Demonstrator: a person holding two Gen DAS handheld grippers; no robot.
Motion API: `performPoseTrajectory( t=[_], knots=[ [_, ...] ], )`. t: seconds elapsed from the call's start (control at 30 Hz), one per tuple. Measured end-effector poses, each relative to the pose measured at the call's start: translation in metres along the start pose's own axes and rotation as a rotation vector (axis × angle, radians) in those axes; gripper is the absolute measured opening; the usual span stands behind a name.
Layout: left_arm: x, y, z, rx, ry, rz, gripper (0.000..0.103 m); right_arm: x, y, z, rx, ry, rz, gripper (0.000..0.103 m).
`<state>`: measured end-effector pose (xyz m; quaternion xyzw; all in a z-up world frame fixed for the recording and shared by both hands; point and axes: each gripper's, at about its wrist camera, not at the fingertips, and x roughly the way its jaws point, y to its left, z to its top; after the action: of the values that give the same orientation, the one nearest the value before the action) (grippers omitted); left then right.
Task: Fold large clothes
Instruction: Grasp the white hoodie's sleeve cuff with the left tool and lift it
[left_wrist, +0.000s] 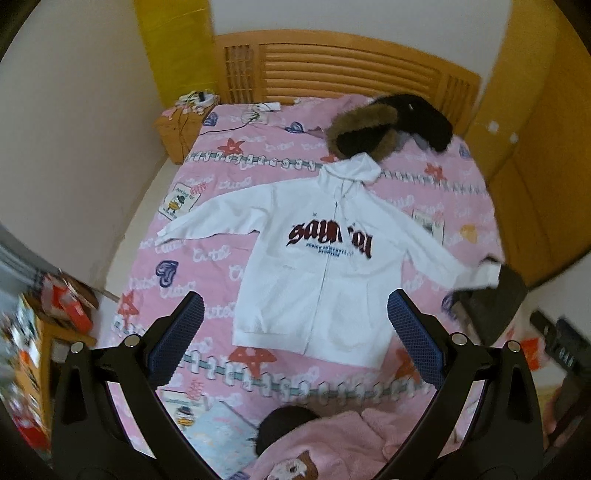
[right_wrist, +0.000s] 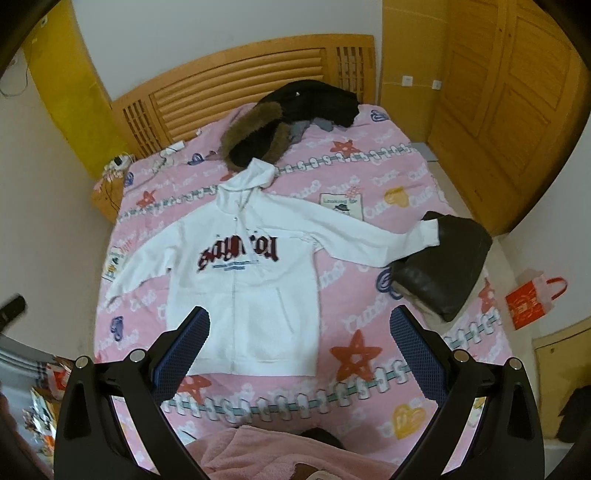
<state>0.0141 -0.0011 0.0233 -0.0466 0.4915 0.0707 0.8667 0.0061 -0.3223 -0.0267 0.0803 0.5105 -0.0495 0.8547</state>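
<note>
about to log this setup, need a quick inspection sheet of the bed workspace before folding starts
surface: bed with pink printed cover.
job's things: white hoodie flat, front up, sleeves spread, unfolded.
clutter: fur-trimmed black coat by the hood; dark brown jacket at one sleeve cuff; pink fleece at near edge.
grippers: left gripper and right gripper open, above the hem, holding nothing.
cables: wires over the nightstand.
surroundings: wooden headboard, wardrobe doors, red bag on floor.
</note>
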Motion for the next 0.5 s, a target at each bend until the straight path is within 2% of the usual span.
performPoseTrajectory(
  t=[0.1, 0.2, 0.27, 0.37, 0.5],
  knots=[
    [0.011, 0.023, 0.011, -0.077, 0.002, 0.018, 0.097, 0.003, -0.004, 0.009, -0.02, -0.015, -0.026, 0.095],
    [0.025, 0.057, 0.019, -0.139, 0.002, 0.024, 0.097, 0.01, 0.009, 0.024, -0.06, -0.046, -0.046, 0.095],
    [0.037, 0.086, 0.024, -0.179, -0.003, 0.03, 0.097, 0.015, 0.03, 0.036, -0.092, -0.088, -0.059, 0.095],
    [0.069, 0.149, 0.038, -0.276, -0.002, 0.036, 0.097, 0.023, 0.073, 0.054, -0.121, -0.153, -0.036, 0.095],
    [0.132, 0.246, 0.06, -0.415, 0.064, 0.012, 0.097, 0.045, 0.151, 0.075, -0.178, -0.22, 0.001, 0.095]
  ],
)
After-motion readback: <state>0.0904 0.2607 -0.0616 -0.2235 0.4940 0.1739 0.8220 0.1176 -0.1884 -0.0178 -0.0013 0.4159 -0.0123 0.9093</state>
